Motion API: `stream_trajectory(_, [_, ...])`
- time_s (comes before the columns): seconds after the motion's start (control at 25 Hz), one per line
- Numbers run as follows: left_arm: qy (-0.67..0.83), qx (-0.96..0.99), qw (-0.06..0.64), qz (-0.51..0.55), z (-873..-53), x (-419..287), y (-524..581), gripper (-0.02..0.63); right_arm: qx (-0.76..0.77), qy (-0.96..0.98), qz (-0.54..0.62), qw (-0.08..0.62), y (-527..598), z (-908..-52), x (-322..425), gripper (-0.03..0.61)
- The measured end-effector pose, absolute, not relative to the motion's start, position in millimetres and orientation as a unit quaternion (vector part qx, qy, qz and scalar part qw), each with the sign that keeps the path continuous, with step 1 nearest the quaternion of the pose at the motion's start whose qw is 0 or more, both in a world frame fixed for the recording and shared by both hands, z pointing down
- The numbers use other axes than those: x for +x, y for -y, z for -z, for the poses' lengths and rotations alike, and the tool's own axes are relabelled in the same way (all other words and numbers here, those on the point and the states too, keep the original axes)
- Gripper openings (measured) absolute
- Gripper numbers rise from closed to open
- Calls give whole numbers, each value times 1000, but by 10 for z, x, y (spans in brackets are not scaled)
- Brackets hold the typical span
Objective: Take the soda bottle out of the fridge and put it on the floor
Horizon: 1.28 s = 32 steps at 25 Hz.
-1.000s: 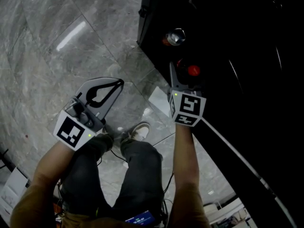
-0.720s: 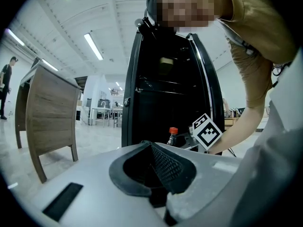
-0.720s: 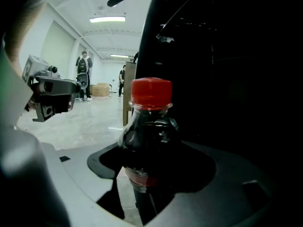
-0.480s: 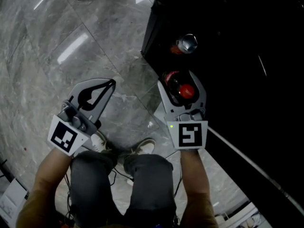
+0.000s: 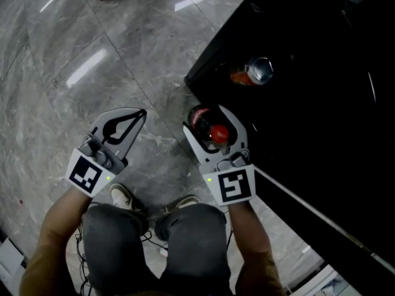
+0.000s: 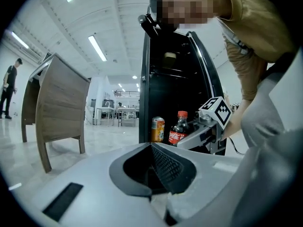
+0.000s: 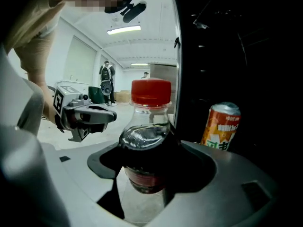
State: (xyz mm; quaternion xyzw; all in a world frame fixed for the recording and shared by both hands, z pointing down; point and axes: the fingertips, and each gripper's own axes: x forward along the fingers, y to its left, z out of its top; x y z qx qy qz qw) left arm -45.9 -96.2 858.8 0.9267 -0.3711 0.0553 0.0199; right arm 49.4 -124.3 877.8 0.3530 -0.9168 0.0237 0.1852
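Note:
The soda bottle (image 5: 212,130), dark cola with a red cap, stands upright between the jaws of my right gripper (image 5: 207,121), which is shut on it. It is held at the open front of the black fridge (image 5: 308,134), above the grey marble floor (image 5: 92,54). In the right gripper view the bottle (image 7: 147,141) fills the gap between the jaws. My left gripper (image 5: 141,112) hangs to the left over the floor, jaws closed together and holding nothing. From the left gripper view the bottle (image 6: 178,129) shows beside the right gripper (image 6: 193,137).
An orange drink can (image 5: 253,73) stands inside the fridge, behind the bottle; it is also in the right gripper view, the can (image 7: 220,126) right of the bottle. My shoes (image 5: 126,196) are on the floor below the grippers. A wooden chair (image 6: 57,108) stands farther off.
My right gripper has drawn the bottle away from the can and leftward, out toward the fridge's front edge. The left gripper has stayed shut and nearly in place.

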Motion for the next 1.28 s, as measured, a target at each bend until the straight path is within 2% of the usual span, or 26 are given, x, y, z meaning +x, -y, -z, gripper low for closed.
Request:
stream_trajectory(0.08, [367,928,14,-63,-8745,-494,1004,-6,345,919,-22,191,1279,-8941,433,302])
stream_trajectory(0.28, [352,931,59,-69,-9287,-558,1038,-6,303,925,-10,230,1265,-9426,204,302])
stream_trajectory(0.52, [344,933,28,-101,-9787,-689,979,-5,297,922,-10,249,1293,-9999,59,302])
stream_trajectory(0.8, [358,925,68,-104,-10269,-733,977,-6,293,913,-34,282,1179,-10678,-27,302])
stream_trajectory(1.0, [361,923,79,-109,-10514,-680,984,-5,274,909,-38,311,1031,-11019,-75,302])
stream_trajectory(1.28, [357,923,85,-115,-10637,-634,987,-6,285,902,-65,316,1011,-11307,-89,302])
